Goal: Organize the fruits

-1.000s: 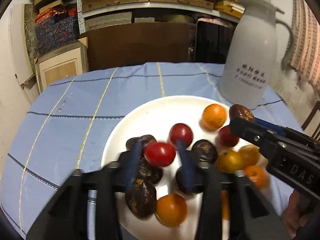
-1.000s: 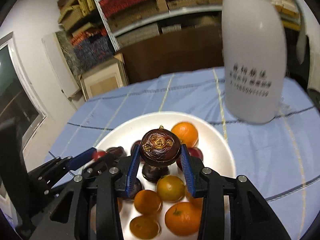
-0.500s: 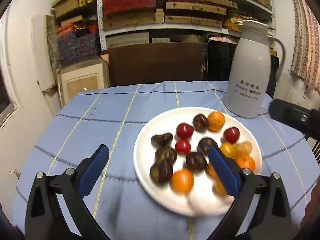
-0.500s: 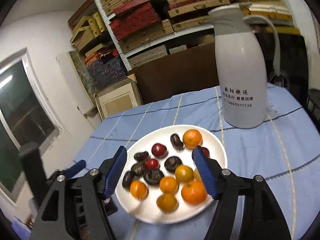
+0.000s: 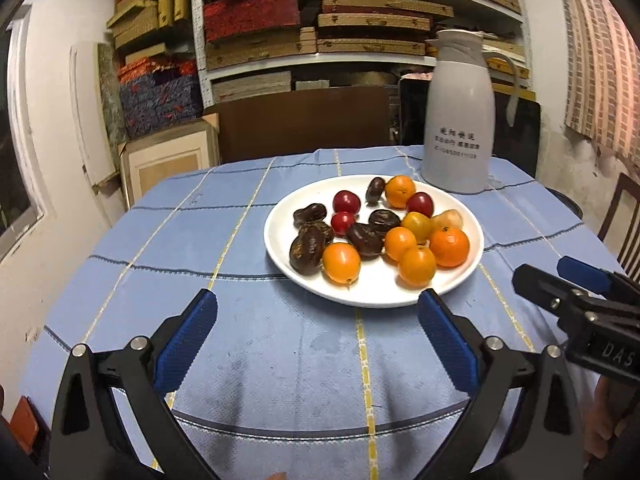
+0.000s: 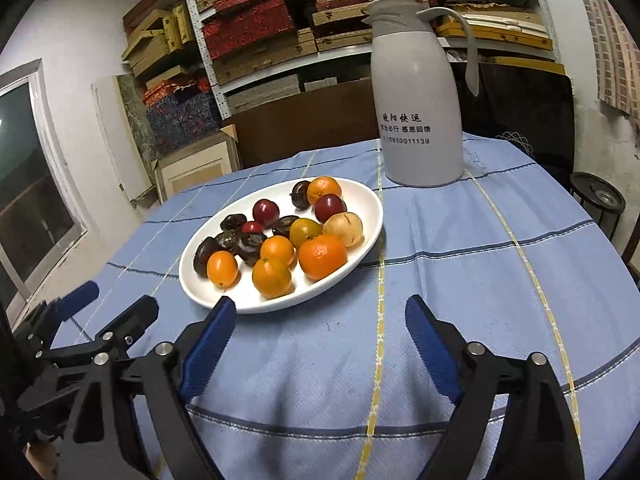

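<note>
Your left gripper (image 5: 316, 316) and right gripper (image 6: 320, 320) gape wide (both empty), short of the fruit plate (image 5: 280, 248).

Both tongs (image 5: 318, 320) emptied, off plate (image 5: 276, 240)

A white plate (image 5: 280, 248) right of centre in the left view holds the fruit in groups: dark brown ones (image 5: 306, 248) at left, red ones (image 5: 346, 202) behind, oranges (image 5: 416, 266) at front right, all resting loose.
</note>
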